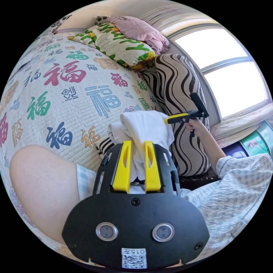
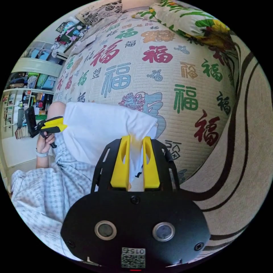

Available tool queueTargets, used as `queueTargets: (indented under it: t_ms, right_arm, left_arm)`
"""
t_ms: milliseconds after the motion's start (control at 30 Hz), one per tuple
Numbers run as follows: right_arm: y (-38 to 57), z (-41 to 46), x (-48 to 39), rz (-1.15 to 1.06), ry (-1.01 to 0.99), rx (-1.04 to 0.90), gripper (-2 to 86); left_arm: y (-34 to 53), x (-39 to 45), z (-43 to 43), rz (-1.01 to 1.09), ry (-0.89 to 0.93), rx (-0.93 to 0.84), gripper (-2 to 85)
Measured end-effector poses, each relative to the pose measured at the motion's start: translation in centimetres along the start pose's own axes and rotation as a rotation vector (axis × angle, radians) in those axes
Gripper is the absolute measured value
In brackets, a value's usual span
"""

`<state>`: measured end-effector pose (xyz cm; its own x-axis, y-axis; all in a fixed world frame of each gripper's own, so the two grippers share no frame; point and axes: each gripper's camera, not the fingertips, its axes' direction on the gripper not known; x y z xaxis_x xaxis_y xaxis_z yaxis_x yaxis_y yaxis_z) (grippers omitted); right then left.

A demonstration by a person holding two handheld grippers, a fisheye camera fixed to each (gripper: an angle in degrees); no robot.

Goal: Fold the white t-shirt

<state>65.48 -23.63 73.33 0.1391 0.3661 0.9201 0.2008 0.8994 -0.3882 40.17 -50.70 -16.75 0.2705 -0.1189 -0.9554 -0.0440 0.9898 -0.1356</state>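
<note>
Each claw, left claw [image 1: 138, 143] and right claw [image 2: 136, 139], grips the white t-shirt [image 2: 105, 128] stretched between them.

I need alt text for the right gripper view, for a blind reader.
The right gripper clamps the white t-shirt, held stretched above a patterned bed mat. At the far end the left gripper holds it too.

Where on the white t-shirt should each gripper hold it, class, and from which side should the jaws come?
Grip the white t-shirt at its two opposite edges, jaws coming from either end. The left gripper and right gripper already pinch bunched cloth there, so it hangs stretched between them above the bed mat, which suits edge grips.
</note>
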Motion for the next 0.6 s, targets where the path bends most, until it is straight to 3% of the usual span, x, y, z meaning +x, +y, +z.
queueTargets:
  t_ms: [67,200,333,400,467,600]
  right_arm:
    - [-0.2,-2.9,-3.1,-0.080,0.065,0.121,7.5]
    - [-0.6,-7.0,-11.1,-0.383,-0.098,0.386,6.7]
    - [-2.8,-4.1,-25.4,-0.799,-0.149,0.473,6.7]
    - [-3.6,-0.6,-32.4,-0.971,-0.227,0.468,6.8]
    - [-4.5,5.6,-42.0,-1.171,-0.395,0.347,7.1]
    - [-4.9,16.6,-56.3,-1.309,-0.486,0.108,7.9]
  left_arm:
    - [1.7,1.0,-2.4,0.032,-0.035,0.090,7.5]
    - [6.4,1.2,-8.1,0.039,-0.108,0.288,7.5]
    - [16.3,-1.4,-16.0,-0.156,-0.287,0.561,7.9]
    - [22.1,-2.6,-19.1,-0.296,-0.415,0.658,8.4]
    - [30.7,-4.0,-22.5,-0.547,-0.598,0.745,10.0]
    - [43.6,-4.4,-25.3,-0.906,-0.866,0.803,12.3]
